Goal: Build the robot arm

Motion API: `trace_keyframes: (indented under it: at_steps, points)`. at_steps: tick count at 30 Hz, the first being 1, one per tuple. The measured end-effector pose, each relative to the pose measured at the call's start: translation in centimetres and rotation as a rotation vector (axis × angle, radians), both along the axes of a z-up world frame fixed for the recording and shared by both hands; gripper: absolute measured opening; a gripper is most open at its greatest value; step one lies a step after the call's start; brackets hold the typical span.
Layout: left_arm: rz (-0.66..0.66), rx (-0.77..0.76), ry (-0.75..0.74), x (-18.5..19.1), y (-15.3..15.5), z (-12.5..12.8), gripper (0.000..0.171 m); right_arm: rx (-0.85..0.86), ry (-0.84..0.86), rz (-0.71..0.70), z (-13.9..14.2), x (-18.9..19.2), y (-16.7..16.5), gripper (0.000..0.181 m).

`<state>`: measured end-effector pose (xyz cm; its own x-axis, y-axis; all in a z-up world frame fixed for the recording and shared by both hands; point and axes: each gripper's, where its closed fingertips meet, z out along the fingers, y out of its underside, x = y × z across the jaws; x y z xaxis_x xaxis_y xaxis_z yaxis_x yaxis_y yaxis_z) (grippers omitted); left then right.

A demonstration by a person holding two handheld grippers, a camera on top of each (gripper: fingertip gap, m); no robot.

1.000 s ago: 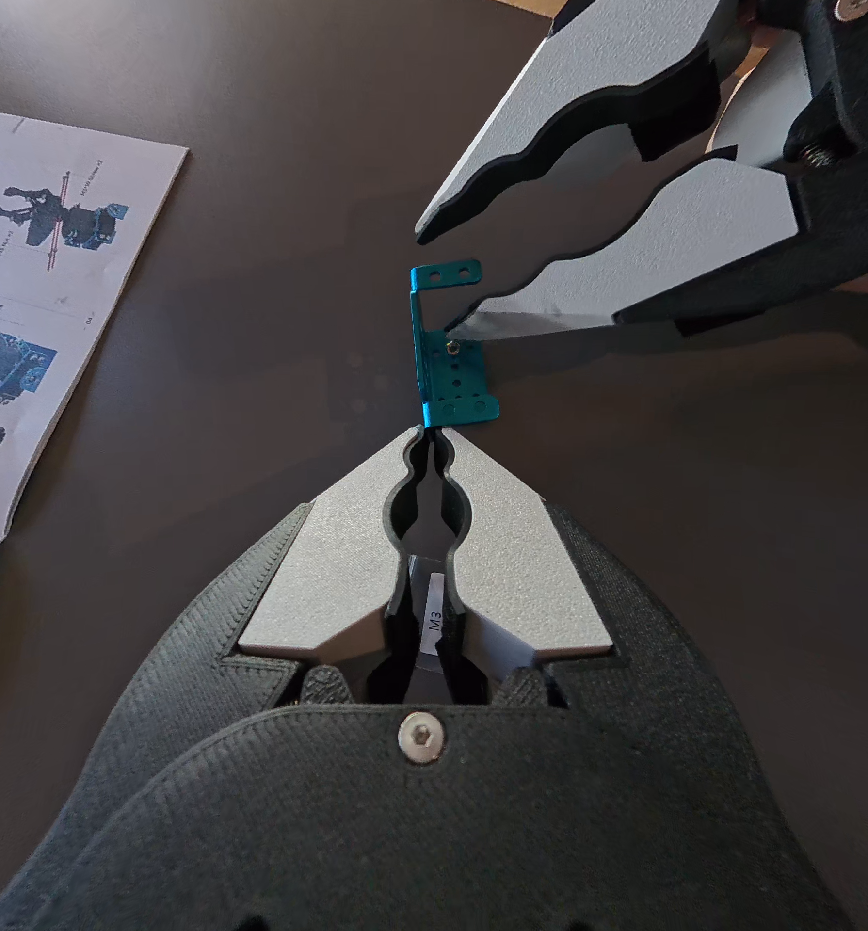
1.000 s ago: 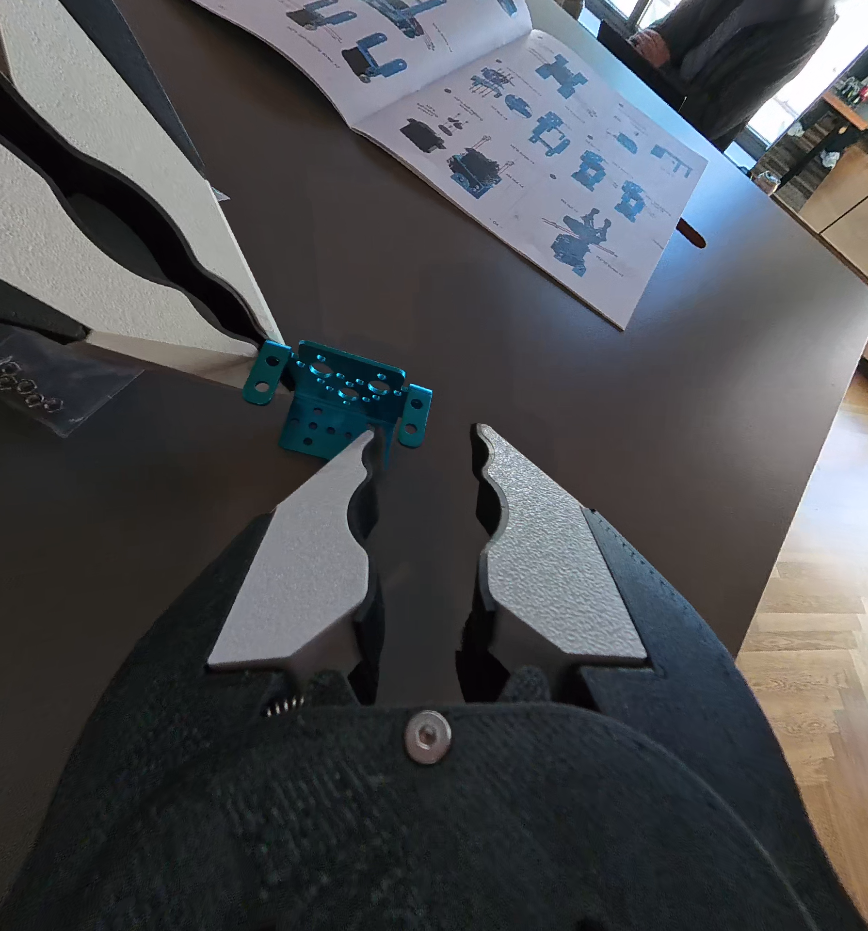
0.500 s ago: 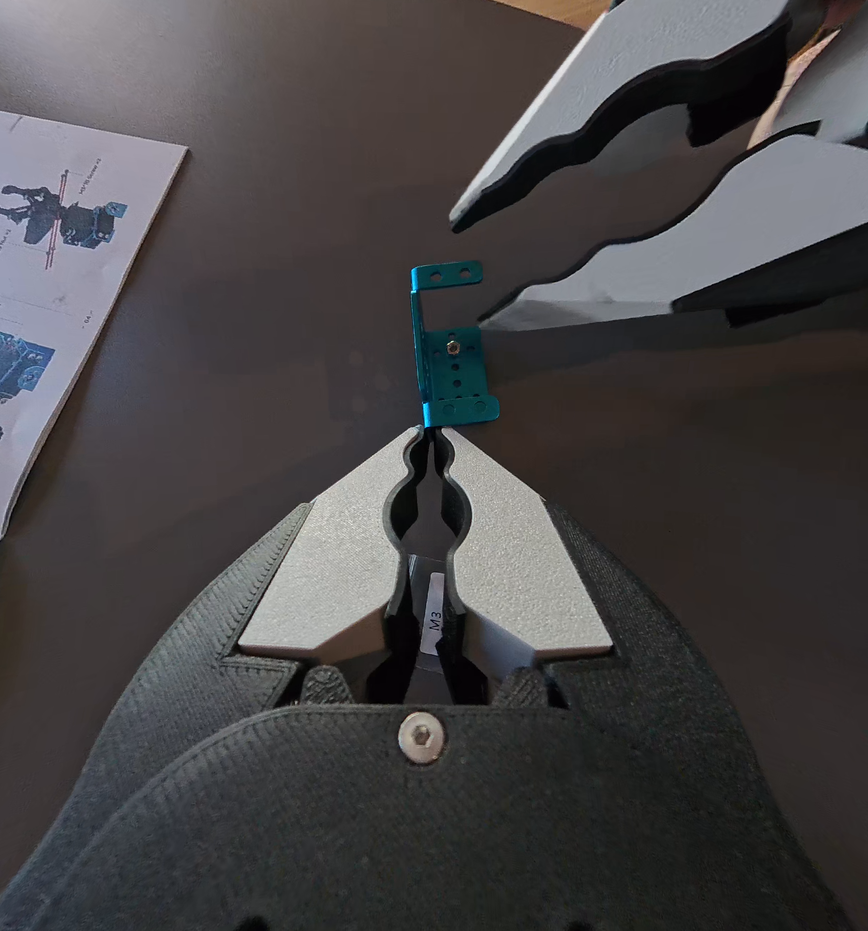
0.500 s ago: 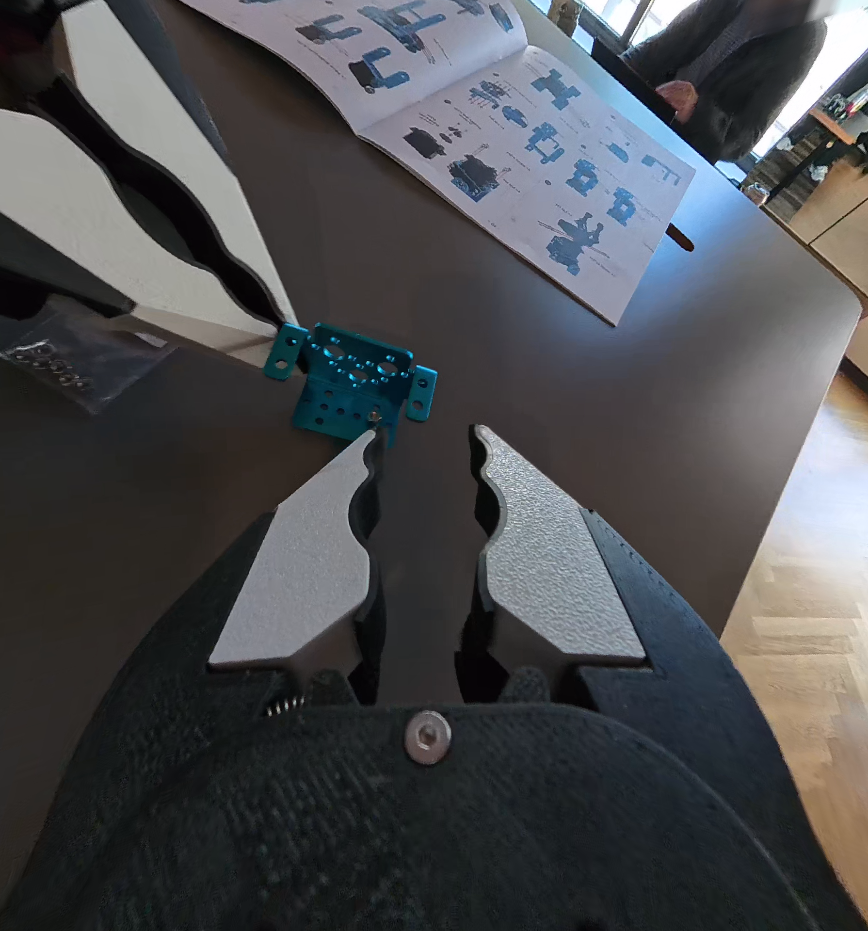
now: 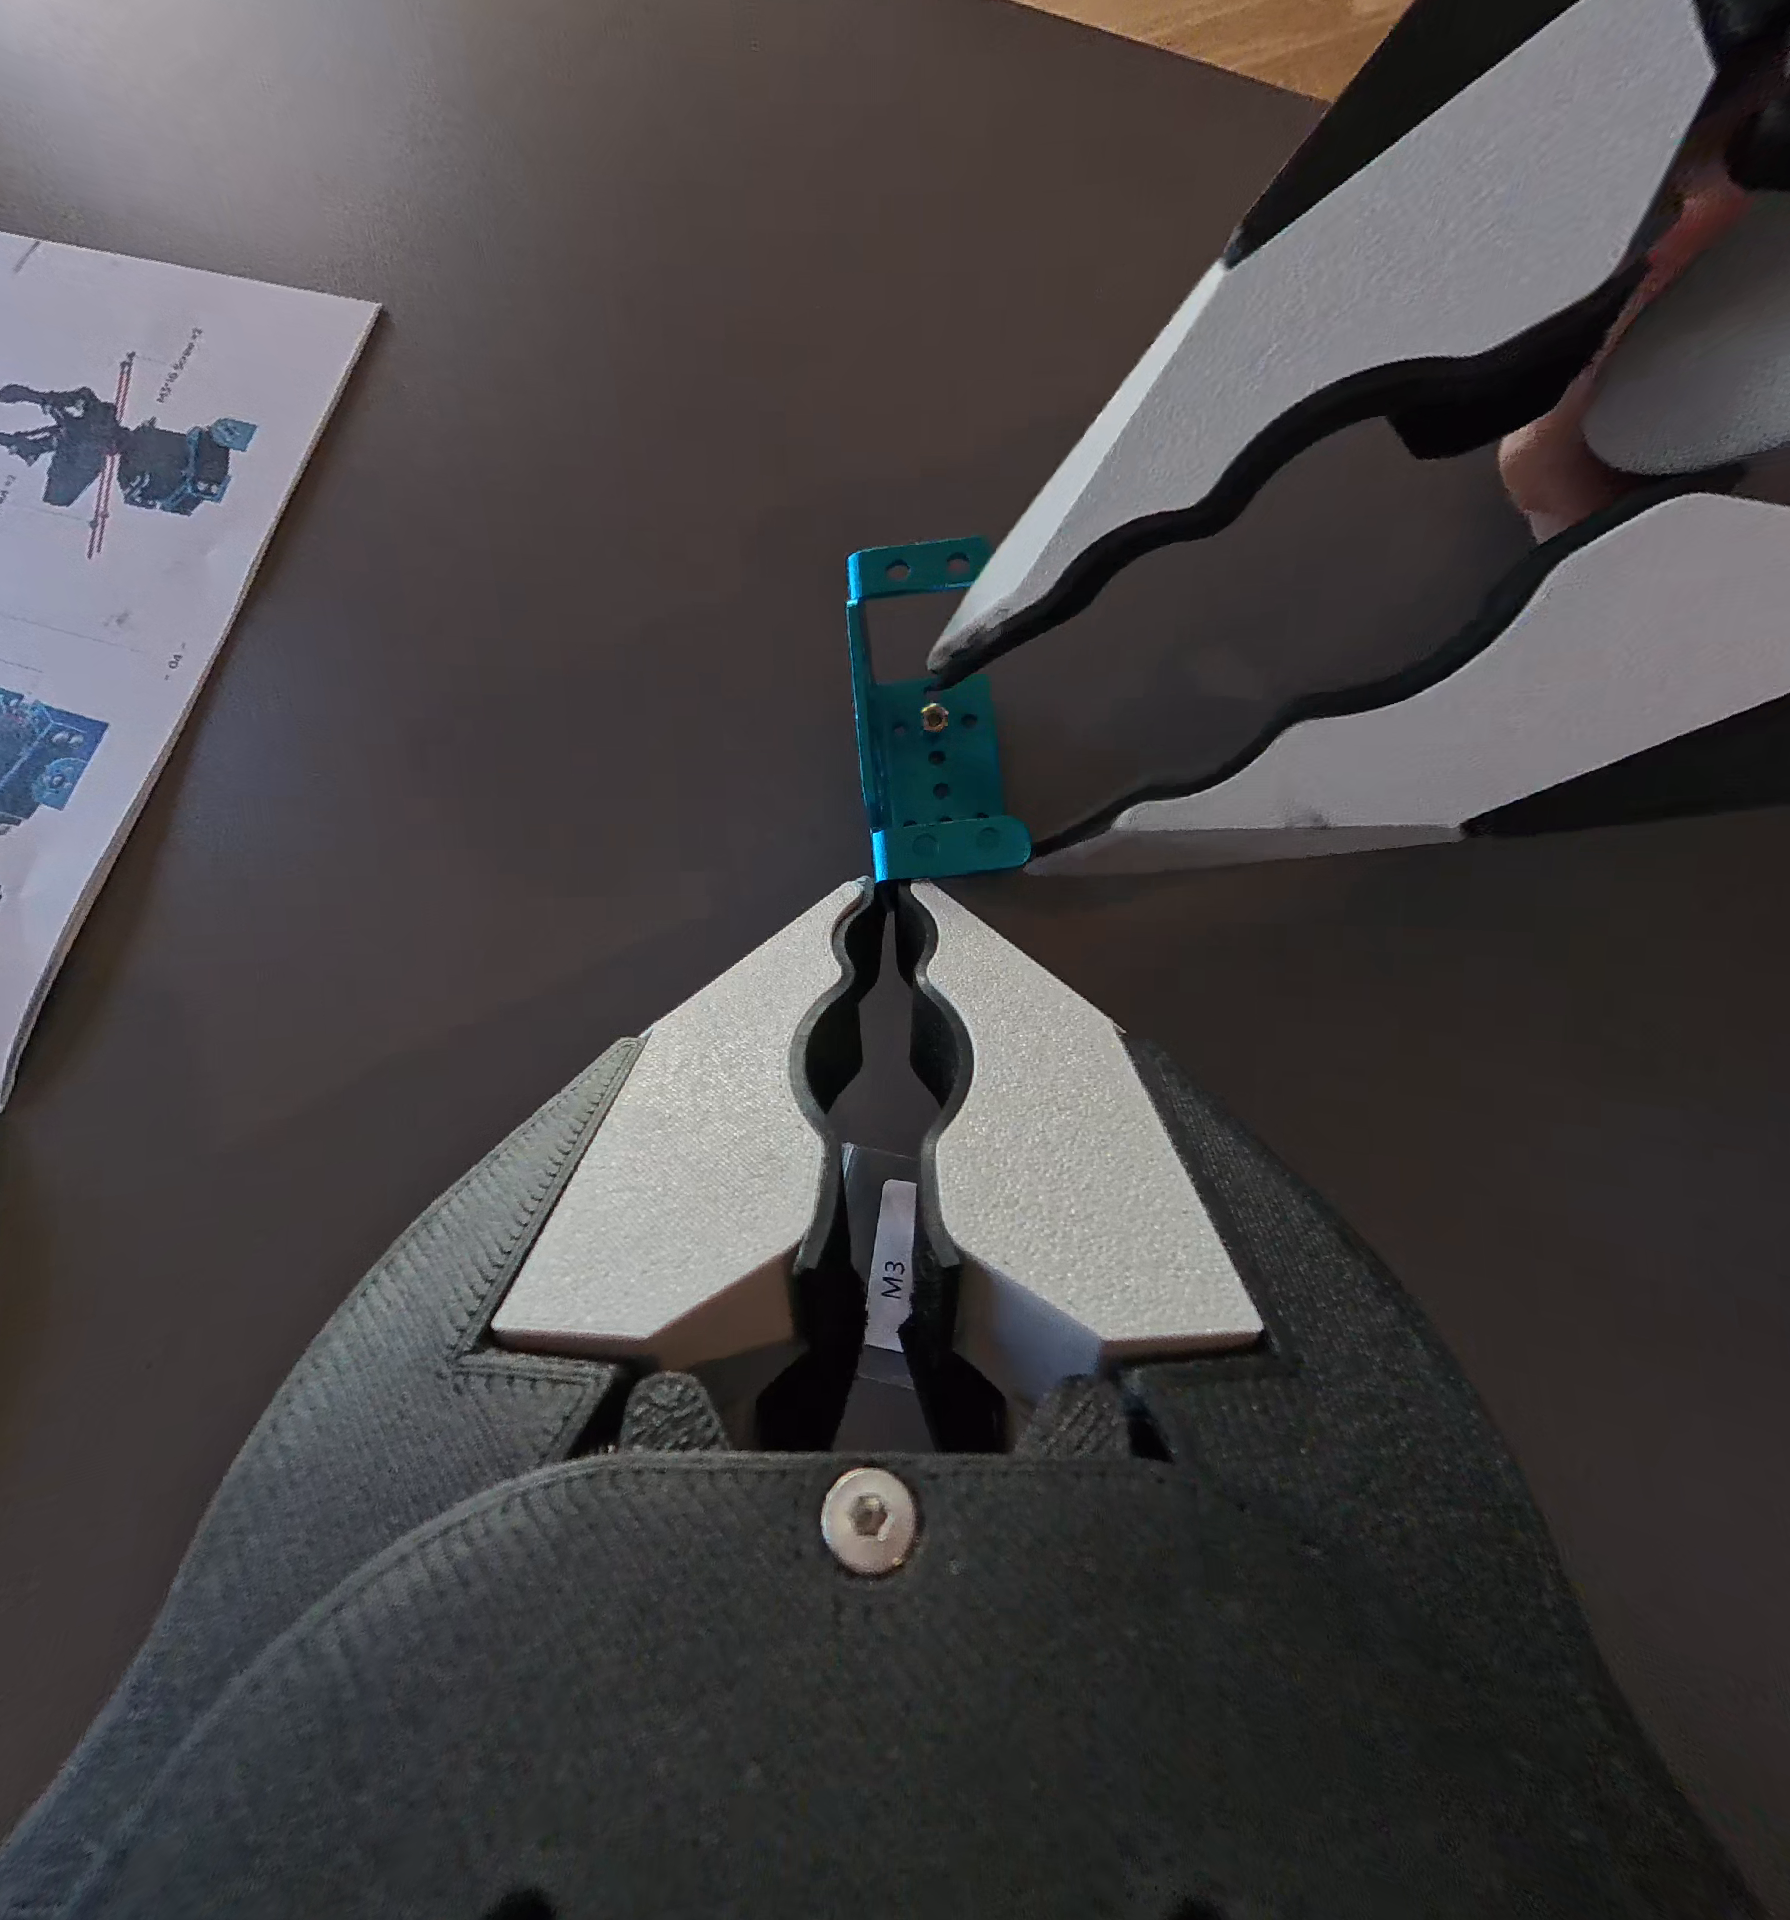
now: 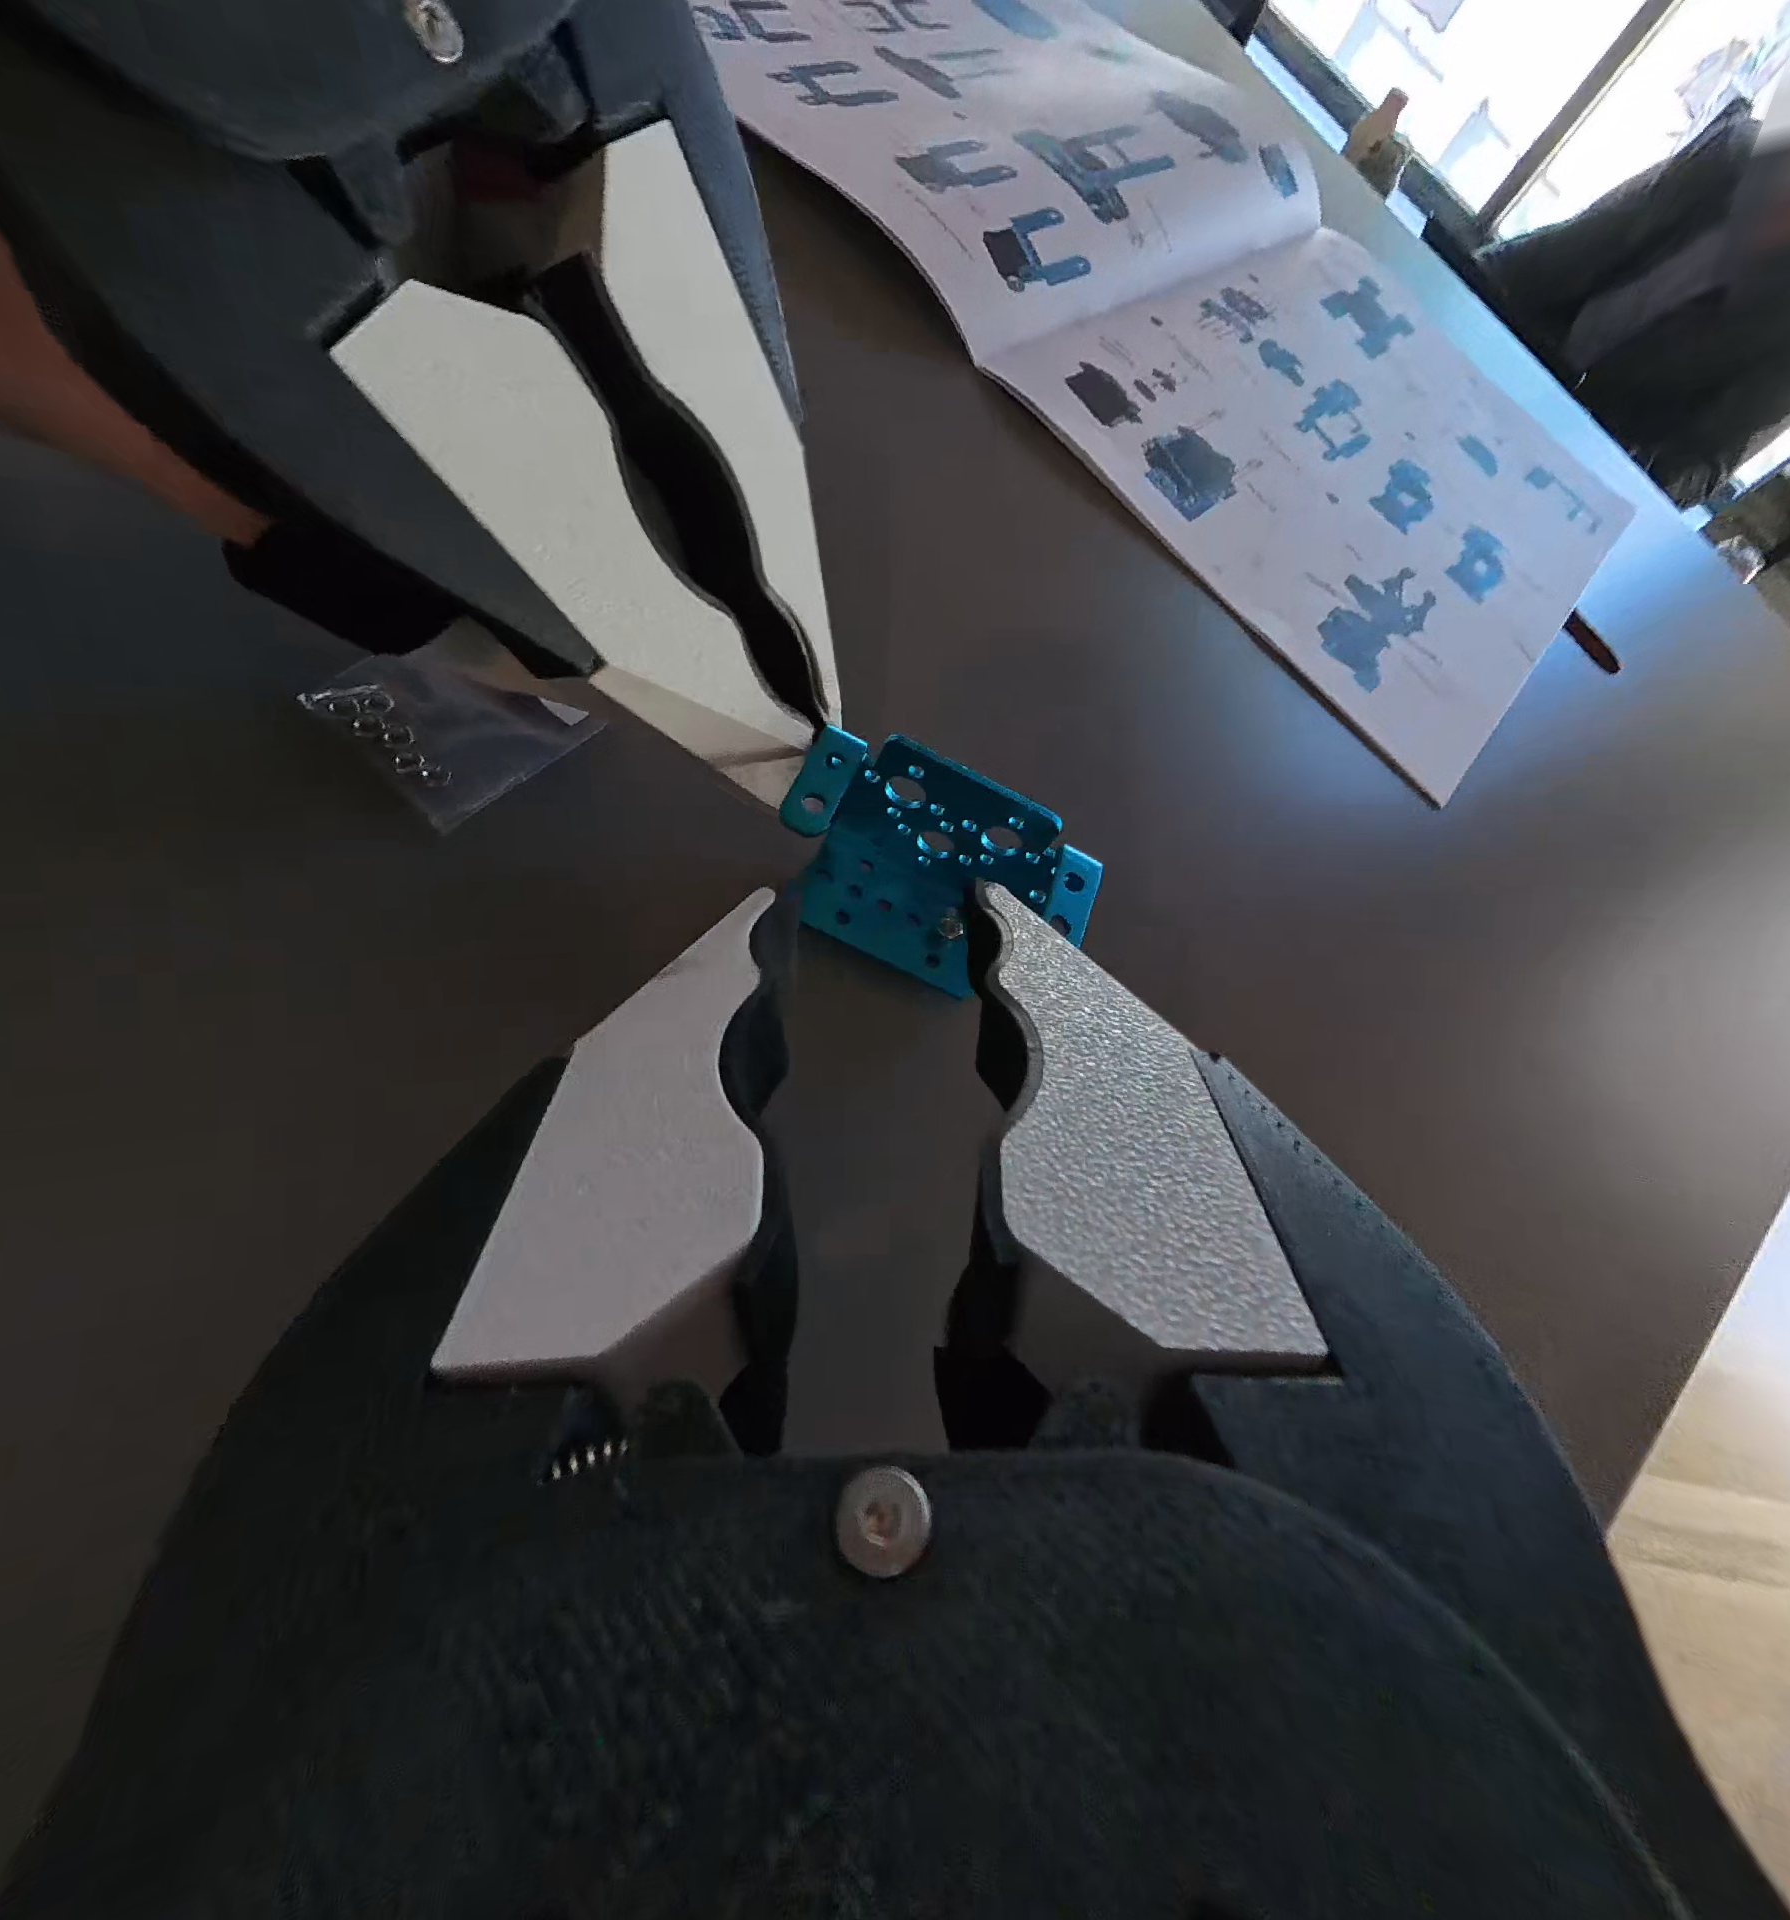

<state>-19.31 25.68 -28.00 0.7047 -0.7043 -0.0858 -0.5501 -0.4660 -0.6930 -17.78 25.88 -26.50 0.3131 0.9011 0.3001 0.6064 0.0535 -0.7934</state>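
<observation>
Pinching blue bracket (image 5: 922,727) edge, left gripper (image 5: 886,891) clamped; nut (image 5: 935,716) seated in a bracket hole.
Straddling bracket (image 6: 932,862) at 12 o'clock, right gripper (image 6: 875,902) spread wide, one tip beside nut; booklet (image 6: 1286,343) at 1 o'clock, bag (image 6: 444,727) at 10.

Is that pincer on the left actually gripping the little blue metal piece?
Touching. In the right wrist view the left gripper is closed on the end tab of the blue bracket, with no gap visible.

Two wrist cameras, facing each other, close in.
I see both views share the bracket (image 5: 930,727) (image 6: 922,862) on the table (image 5: 579,436) (image 6: 1234,831).
</observation>
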Motion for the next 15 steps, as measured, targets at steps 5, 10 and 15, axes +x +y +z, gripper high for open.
trace_keyframes:
  at_steps: [5,10,15]
  points:
    - [0.002,-0.002,-0.001,-0.04,0.04,0.01,0.001,-0.049,0.007,-0.043,-0.46,-0.09,0.02,0.035]
    - [0.003,-0.003,-0.004,-0.04,0.08,0.02,0.001,-0.047,-0.003,-0.078,-0.63,-0.10,-0.36,0.047]
    - [0.006,-0.006,-0.008,-0.07,0.11,0.02,0.001,-0.072,-0.016,-0.129,-0.86,0.08,-0.18,0.051]
